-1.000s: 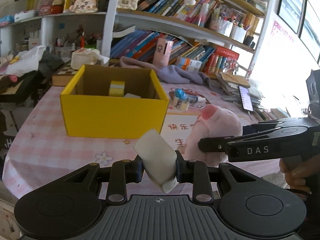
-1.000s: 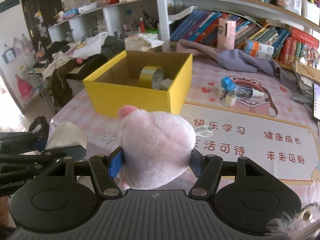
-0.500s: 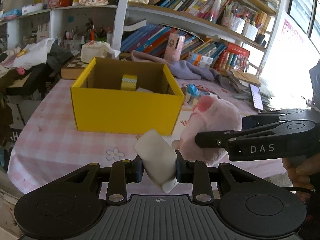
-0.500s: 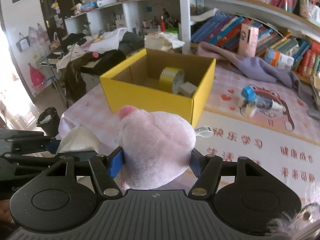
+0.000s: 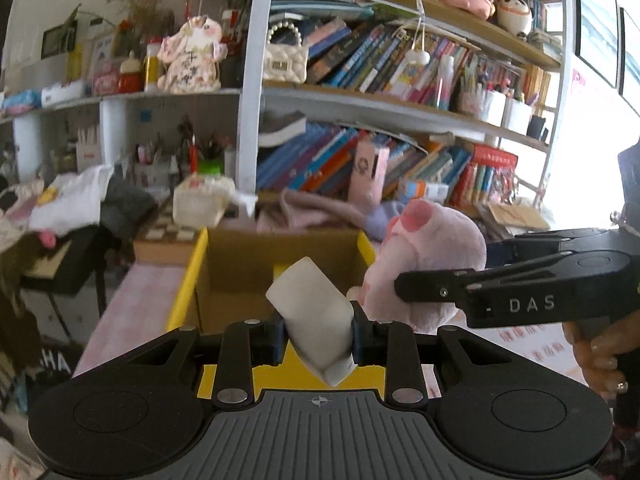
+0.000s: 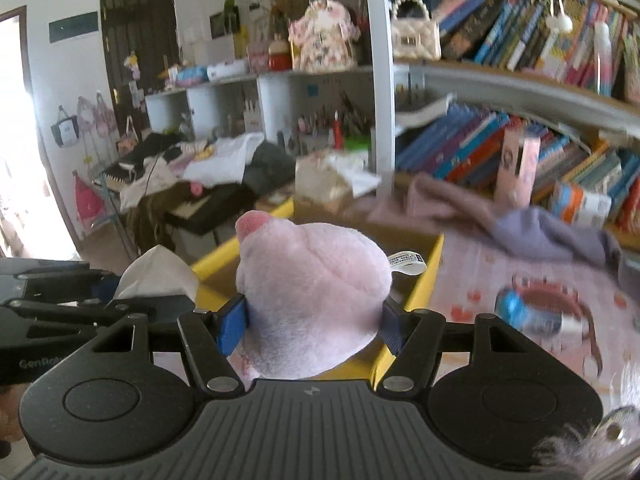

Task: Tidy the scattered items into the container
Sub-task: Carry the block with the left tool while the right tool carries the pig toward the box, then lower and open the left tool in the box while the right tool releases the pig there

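Observation:
My left gripper [image 5: 316, 330] is shut on a white tissue pack [image 5: 310, 312] and holds it over the near wall of the yellow cardboard box [image 5: 188, 280]. My right gripper [image 6: 312, 326] is shut on a pink plush toy [image 6: 312, 276], held over the box's near right corner [image 6: 424, 280]. The plush also shows in the left wrist view [image 5: 432, 256], right of the tissue pack, with the right gripper's arm [image 5: 520, 284] behind it. The tissue pack shows at left in the right wrist view [image 6: 156, 276]. The box's floor is hidden.
A blue-capped small bottle [image 6: 532, 314] lies on the pink table mat [image 6: 520, 280] right of the box. A purple cloth [image 6: 540, 232] lies behind it. Bookshelves [image 5: 400, 64] stand at the back. A cluttered side table with clothes [image 5: 68, 208] is at left.
Both grippers have moved forward and up with their loads, from in front of the box to over its near edge. The box now looks much closer.

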`<action>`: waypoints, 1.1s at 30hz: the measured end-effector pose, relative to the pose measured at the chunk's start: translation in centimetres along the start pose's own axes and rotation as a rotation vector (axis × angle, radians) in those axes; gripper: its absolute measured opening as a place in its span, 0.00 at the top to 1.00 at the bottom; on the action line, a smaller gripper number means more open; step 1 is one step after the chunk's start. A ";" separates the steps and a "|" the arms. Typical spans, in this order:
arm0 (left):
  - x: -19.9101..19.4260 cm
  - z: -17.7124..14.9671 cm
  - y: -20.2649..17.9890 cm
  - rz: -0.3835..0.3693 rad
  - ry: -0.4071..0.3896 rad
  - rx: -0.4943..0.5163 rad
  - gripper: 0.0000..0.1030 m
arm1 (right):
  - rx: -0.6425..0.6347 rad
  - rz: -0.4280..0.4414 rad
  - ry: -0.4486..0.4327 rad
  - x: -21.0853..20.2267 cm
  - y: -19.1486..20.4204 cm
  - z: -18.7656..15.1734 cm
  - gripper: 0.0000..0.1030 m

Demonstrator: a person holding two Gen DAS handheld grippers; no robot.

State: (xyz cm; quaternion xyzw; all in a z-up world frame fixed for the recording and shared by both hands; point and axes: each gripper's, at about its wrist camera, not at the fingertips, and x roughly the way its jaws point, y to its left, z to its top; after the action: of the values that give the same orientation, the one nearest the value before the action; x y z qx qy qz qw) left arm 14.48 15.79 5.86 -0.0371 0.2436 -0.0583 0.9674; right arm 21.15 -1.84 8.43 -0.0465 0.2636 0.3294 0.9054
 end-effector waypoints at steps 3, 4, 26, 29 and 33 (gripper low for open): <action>2.2 1.3 0.6 0.002 -0.001 0.028 0.73 | -0.030 -0.003 -0.014 2.0 -0.9 1.5 0.38; 3.2 1.5 0.9 0.003 0.007 0.039 0.73 | -0.039 -0.006 -0.011 2.6 -1.0 1.7 0.38; 16.4 0.1 4.8 0.046 0.350 0.163 0.72 | -0.223 0.117 0.400 18.6 -2.0 0.0 0.34; 16.8 0.2 5.0 0.035 0.364 0.154 0.71 | -0.217 0.137 0.414 19.0 -2.1 0.1 0.33; 16.7 0.1 5.2 0.030 0.368 0.132 0.69 | -0.214 0.135 0.397 18.7 -2.1 0.0 0.31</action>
State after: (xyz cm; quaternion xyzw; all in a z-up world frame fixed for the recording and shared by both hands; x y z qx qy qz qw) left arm 29.67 18.74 -2.34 0.0413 0.4124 -0.0653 0.9077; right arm 34.46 7.21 -1.25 -0.1882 0.4026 0.3997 0.8017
